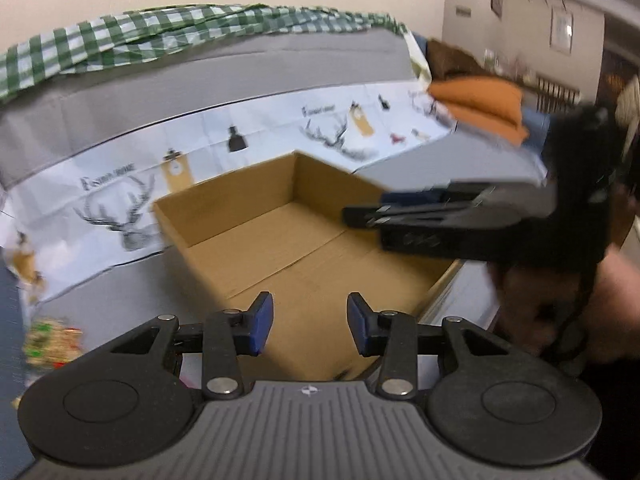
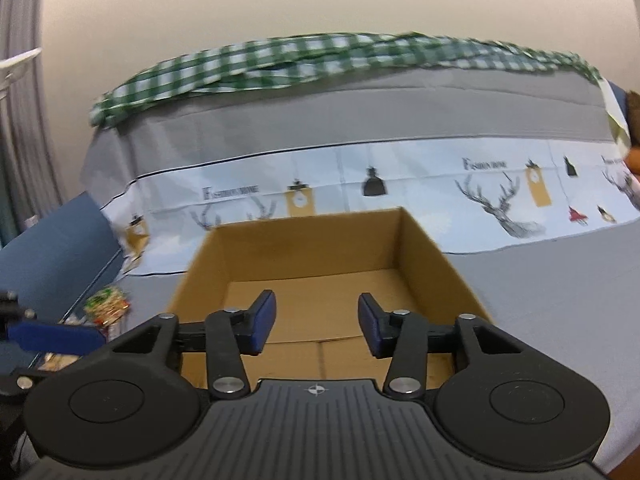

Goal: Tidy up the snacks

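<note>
Two grippers hung over a table (image 2: 540,280) draped in grey cloth with a band of stag prints, a green checked cloth (image 2: 320,56) bunched along its far edge at twelve o'clock. At the centre sat an open cardboard box (image 2: 432,256), its floor bare as far as either camera showed.

From the left wrist, folded orange fabric (image 1: 476,98) lay at two o'clock beyond the box. The right gripper (image 1: 360,216) reached in from three o'clock across the box's rim, seen side-on.

The left gripper (image 1: 310,324) hovered above the box's near edge, its blue pads part-way apart with nothing between them. The right gripper's own camera showed the same: pads parted, gap empty, box floor visible through it.

The snacks (image 2: 106,304) lay outside the box, a small heap of crinkled, brightly printed packets on the table at about nine o'clock from the right wrist, eight o'clock from the left. They were blurred, and their number could not be told.

Such packets would likely be light, soft and slippery, their contents easily crushed. The safest hold would probably be a pinch on a sealed end seam or a flat edge rather than across the puffed middle, with light pressure, before lifting each into the box.
</note>
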`<state>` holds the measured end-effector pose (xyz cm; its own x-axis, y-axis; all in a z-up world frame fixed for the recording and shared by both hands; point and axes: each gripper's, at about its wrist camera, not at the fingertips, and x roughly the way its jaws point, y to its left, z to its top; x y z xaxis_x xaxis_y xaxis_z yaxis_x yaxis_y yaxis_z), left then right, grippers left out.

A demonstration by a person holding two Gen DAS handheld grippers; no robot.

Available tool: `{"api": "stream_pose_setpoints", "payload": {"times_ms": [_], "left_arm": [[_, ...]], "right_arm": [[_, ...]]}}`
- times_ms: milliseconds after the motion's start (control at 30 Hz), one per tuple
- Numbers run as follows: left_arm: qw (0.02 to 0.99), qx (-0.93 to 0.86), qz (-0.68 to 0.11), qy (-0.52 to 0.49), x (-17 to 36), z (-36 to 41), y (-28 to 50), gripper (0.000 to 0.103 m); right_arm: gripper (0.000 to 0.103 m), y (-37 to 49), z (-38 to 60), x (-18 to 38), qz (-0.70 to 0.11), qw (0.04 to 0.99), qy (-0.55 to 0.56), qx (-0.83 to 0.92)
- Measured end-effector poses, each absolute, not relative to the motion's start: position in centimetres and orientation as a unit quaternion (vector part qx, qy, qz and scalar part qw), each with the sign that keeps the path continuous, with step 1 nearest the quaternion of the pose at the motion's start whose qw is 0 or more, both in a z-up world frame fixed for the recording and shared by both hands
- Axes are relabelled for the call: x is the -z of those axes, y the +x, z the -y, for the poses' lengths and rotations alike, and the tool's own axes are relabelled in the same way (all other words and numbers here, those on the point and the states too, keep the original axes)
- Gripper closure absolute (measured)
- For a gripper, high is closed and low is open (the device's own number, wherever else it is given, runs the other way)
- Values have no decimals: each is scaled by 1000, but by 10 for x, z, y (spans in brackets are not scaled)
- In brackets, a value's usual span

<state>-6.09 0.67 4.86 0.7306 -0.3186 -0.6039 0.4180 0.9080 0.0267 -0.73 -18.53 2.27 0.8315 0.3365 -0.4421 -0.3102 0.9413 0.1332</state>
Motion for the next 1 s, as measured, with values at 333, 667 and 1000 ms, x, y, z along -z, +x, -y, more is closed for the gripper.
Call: {"api": "stream_pose_setpoints", "payload": {"times_ms": [333,667,1000], "left_arm": [[941,122,-313,-50,18,-119,-74,64],[910,-19,-389,-144,37,-179,-44,63],[858,-10,-494,-137,74,-183,-21,61]], "right_arm": [[74,-36,108,-30,-226,943,11,-246],[74,-49,52,-7,-251,907,-13,-338],[67,-44,-6,54,-302,879,-113,-352]]}}
